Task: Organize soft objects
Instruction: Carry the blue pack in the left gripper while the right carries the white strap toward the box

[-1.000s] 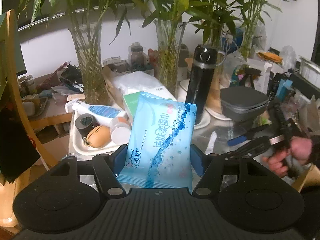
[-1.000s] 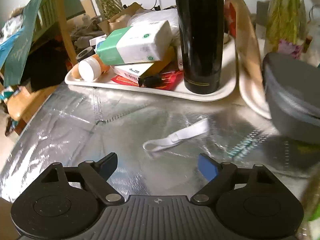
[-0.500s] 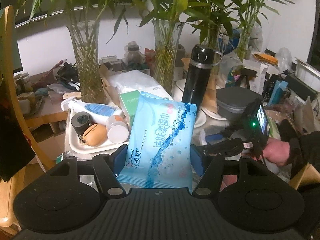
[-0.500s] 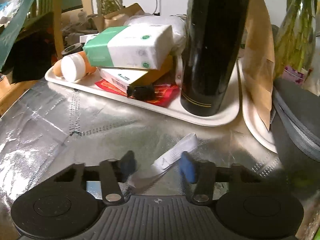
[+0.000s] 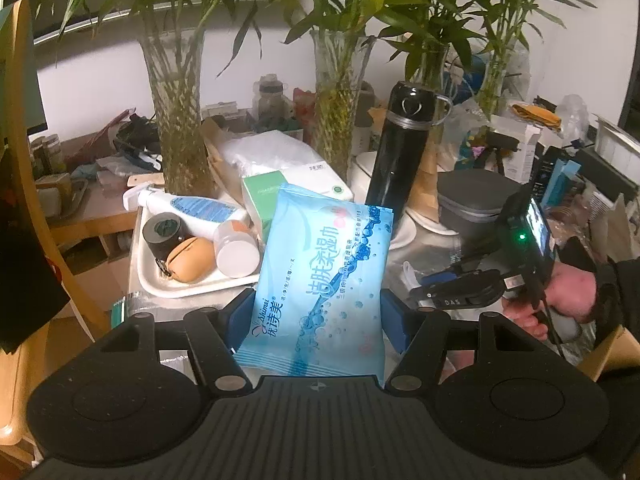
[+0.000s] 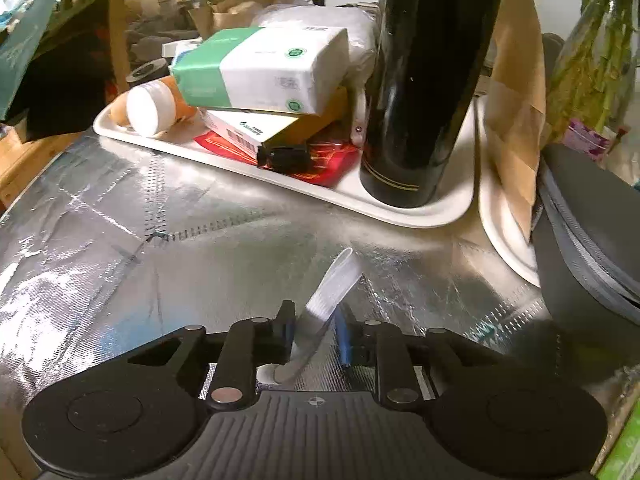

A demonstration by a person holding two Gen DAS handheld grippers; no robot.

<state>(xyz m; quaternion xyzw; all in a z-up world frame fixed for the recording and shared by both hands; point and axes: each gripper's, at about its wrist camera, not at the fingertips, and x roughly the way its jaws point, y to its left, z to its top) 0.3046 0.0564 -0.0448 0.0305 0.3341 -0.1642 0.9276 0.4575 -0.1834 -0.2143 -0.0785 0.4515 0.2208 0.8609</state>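
Note:
My left gripper (image 5: 316,312) is shut on a light blue wet-wipes pack (image 5: 320,280) and holds it upright above the silver table. My right gripper (image 6: 316,330) has closed on a white elastic strap (image 6: 332,284), which sticks up and forward from between the fingers, just above the foil-like table cover (image 6: 120,240). The right gripper also shows in the left wrist view (image 5: 460,284), low over the table at the right. A green-and-white tissue pack (image 6: 260,68) lies on the white tray (image 6: 420,212).
The tray also holds a tall black flask (image 6: 424,80), boxes, a white-capped bottle (image 6: 152,108), a spray bottle (image 5: 188,208) and a tan pouch (image 5: 190,258). A grey zip case (image 6: 592,232) sits at the right. Glass vases with bamboo (image 5: 176,120) stand behind.
My right gripper moved forward over the white strap and closed on it; the strap now stands up between the fingers. My left gripper still holds the wipes pack, drawn back slightly.

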